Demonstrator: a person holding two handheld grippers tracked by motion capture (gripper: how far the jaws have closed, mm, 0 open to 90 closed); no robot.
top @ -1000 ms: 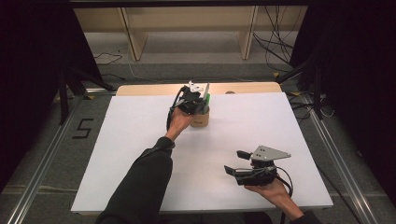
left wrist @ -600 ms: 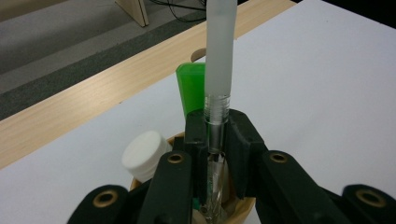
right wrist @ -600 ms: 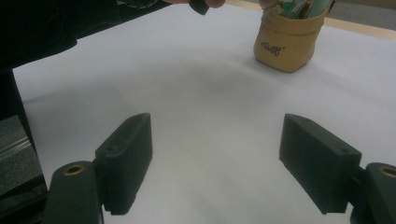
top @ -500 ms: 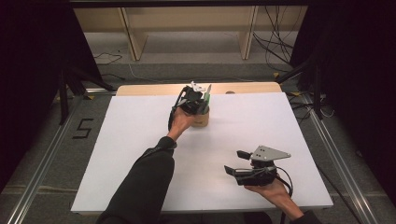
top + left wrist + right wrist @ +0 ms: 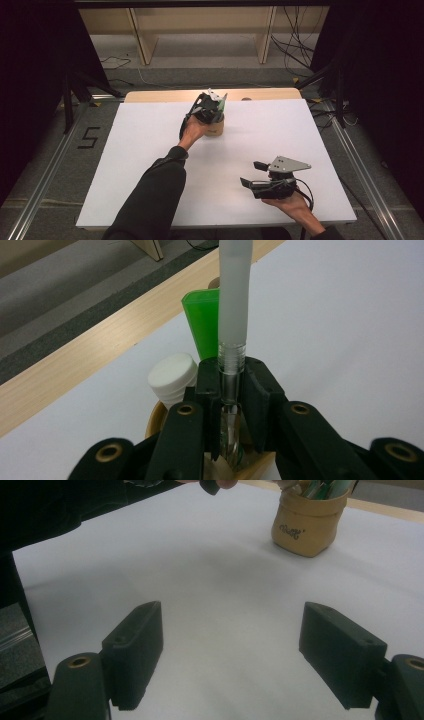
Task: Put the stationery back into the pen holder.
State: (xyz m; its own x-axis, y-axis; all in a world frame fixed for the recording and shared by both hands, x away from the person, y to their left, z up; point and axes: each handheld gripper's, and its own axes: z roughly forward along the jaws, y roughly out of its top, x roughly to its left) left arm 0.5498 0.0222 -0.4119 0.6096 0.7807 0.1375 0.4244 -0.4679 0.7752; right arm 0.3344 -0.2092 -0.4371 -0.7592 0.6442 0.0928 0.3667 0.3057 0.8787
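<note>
At frame centre, left gripper (image 5: pixel 232 405) pinches a clear frosted-cap pen (image 5: pixel 233 310); lifting askew could topple the tan holder (image 5: pixel 306 522); right gripper (image 5: pixel 232 655) spread.

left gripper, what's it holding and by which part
The left gripper clamps a pen by its clear barrel, just below the frosted white cap, above the pen pot.

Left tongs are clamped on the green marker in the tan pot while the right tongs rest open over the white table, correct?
Not quite. The left tongs clamp a clear pen with a frosted cap, not the green marker beside it, as the left gripper view shows. The tan pot and the open right tongs are as stated.
</note>
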